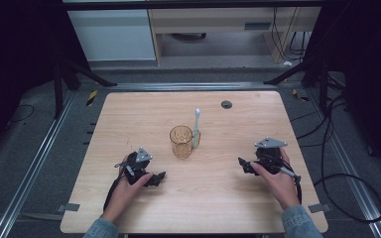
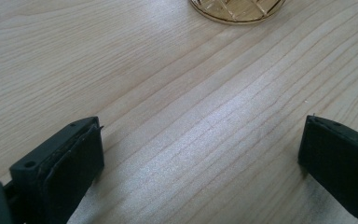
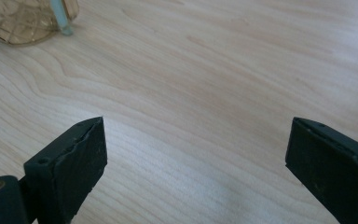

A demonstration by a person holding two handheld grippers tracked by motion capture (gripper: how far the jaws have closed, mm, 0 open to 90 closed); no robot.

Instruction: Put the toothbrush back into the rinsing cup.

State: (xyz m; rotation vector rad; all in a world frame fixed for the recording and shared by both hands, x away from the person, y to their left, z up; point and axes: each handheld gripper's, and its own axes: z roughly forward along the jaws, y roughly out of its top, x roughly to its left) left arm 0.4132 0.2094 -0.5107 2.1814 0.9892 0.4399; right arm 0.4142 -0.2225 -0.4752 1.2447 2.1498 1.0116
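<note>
Wooden table [image 1: 129, 114], pale grain, dark floor around it. Amber cup [image 1: 181, 142] stands upright near the middle, between the two grippers and a little beyond them; toothbrush [image 1: 197, 128] leans upright at the cup's right side. Left gripper [image 1: 155, 179] and right gripper [image 1: 244, 165] rest low over the table, jaws of both spread wide, holding nothing. Judgement: cup is rigid, light, smooth-walled, likely slippery; grip across the body. Toothbrush thin and stiff, may tip; pinch mid-handle
</note>
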